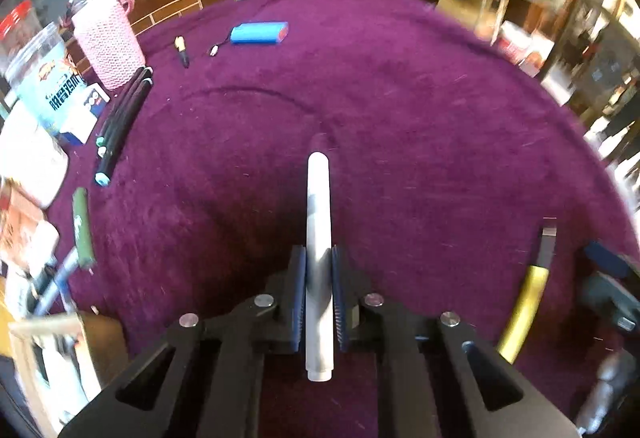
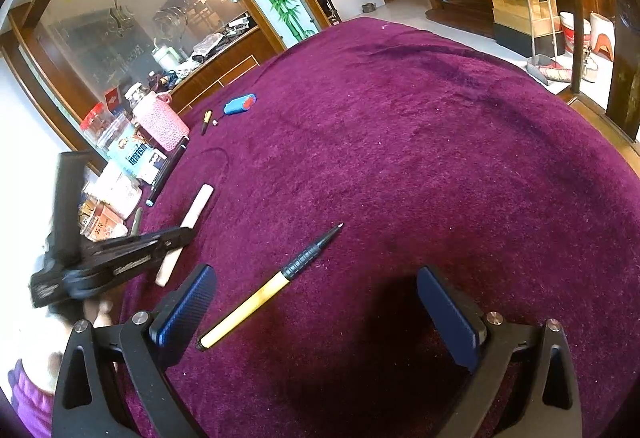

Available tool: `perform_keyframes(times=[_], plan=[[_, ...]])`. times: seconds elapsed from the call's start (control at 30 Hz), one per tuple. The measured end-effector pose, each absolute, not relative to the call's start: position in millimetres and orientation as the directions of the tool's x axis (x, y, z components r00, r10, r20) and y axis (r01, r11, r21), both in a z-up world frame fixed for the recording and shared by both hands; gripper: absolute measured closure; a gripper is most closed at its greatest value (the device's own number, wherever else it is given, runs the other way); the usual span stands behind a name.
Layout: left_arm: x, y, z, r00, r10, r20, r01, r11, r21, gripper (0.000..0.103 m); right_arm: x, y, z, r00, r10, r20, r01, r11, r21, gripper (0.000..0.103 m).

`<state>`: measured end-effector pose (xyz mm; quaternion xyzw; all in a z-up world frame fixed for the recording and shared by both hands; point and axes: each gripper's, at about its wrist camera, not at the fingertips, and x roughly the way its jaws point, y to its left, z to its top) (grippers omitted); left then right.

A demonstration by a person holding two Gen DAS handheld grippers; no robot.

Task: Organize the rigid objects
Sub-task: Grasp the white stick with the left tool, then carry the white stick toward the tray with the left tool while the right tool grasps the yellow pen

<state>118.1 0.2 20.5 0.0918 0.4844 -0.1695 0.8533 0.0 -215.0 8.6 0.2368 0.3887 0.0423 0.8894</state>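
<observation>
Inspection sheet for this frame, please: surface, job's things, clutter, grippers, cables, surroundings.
Surface: purple cloth, rumpled.
Job's things: white marker in the left gripper; yellow pen lying loose; black pens in a row.
Clutter: pink basket, jars and boxes at the table edge.
Grippers: left gripper shut on the marker; right gripper jaws open, empty.
Cables: short lead on the blue battery pack.
Surroundings: glass partition, wooden doorways.

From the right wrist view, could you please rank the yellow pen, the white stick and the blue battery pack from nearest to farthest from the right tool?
1. Yellow pen: on the cloth between the open right tool's fingers.
2. White stick: farther left, clamped in the left tool.
3. Blue battery pack: far back, upper left.
</observation>
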Motion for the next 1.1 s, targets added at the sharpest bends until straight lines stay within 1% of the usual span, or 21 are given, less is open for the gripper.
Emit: perform_keyframes(times=[0.1,0.17,0.27,0.37,0.47,0.57,0.6,0.63,0.67,0.7,0.73,0.77,0.8,0.87,1.0,1.1], plan=[[86.0,22.9,45.8,0.497,-0.282,-0.821,0.361,0.927,-0.1,0.091,0.0,-214.9,8.6,0.694,0.255,-0.674,0.11,0.887,0.448,0.001],[60.3,36.3,62.7,0.525,-0.316,-0.79,0.351,0.926,-0.138,0.091,0.9,-212.7,8.7,0.689,0.249,-0.681,0.108,0.893,0.436,0.001],[19.8,60.3,86.5,0.562,-0.377,-0.736,0.346,0.916,-0.205,0.091,2.2,-203.9,11.5,0.665,0.216,-0.715,0.114,0.917,0.383,0.001],[-22.1,86.6,107.5,0.607,-0.419,-0.675,0.344,0.905,-0.252,0.091,3.2,-187.2,18.6,0.641,0.221,-0.735,0.089,0.93,0.357,0.001],[-59.2,114.7,118.9,0.64,-0.455,-0.619,0.335,0.89,-0.308,0.091,15.6,-159.5,22.1,0.595,0.191,-0.78,0.057,0.959,0.279,0.003],[-87.4,140.9,120.9,0.673,-0.443,-0.592,0.302,0.896,-0.326,0.091,35.7,-139.4,11.4,0.532,0.136,-0.836,0.058,0.979,0.196,0.017],[-94.7,148.3,120.5,0.683,-0.432,-0.589,0.289,0.901,-0.324,0.091,36.9,-134.0,12.4,0.545,0.106,-0.832,0.056,0.985,0.162,0.035],[-104.4,158.7,119.5,0.695,-0.421,-0.583,0.273,0.905,-0.328,0.091,39.9,-127.3,12.4,0.545,0.055,-0.837,0.057,0.993,0.102,0.044],[-111.0,167.4,118.5,0.7,-0.417,-0.58,0.263,0.905,-0.334,0.091,40.2,-123.1,12.8,0.549,0.018,-0.836,0.06,0.996,0.06,0.063],[-118.1,176.8,117.4,0.706,-0.411,-0.577,0.249,0.906,-0.341,0.091,39.1,-121.3,13.1,0.558,0.0,-0.83,0.056,0.998,0.037,0.075],[-123.9,185.7,116.0,0.714,-0.402,-0.574,0.234,0.909,-0.346,0.091,37.5,-123.1,13.2,0.561,0.008,-0.827,0.052,0.998,0.045,0.078],[-128.7,196.1,113.9,0.722,-0.388,-0.572,0.213,0.912,-0.35,0.091,34.8,-128.2,13.7,0.562,0.028,-0.826,0.056,0.996,0.072,0.087],[-132.7,205.5,111.3,0.728,-0.375,-0.574,0.192,0.915,-0.355,0.091,33.4,-133.8,13.4,0.562,0.045,-0.826,0.061,0.994,0.095,0.093],[-136.7,222.9,104.0,0.731,-0.356,-0.582,0.151,0.916,-0.371,0.091,27.5,-148.5,13.3,0.563,0.105,-0.82,0.072,0.982,0.175,0.094],[-143.9,252.2,88.0,0.731,-0.322,-0.602,0.07,0.913,-0.403,0.091,15.6,-160.7,15.7,0.58,0.152,-0.8,0.081,0.967,0.243,0.094],[-148.3,268.8,76.8,0.729,-0.294,-0.619,0.008,0.907,-0.421,0.091,3.4,-165.5,20.7,0.595,0.236,-0.768,0.058,0.941,0.334,0.094]])
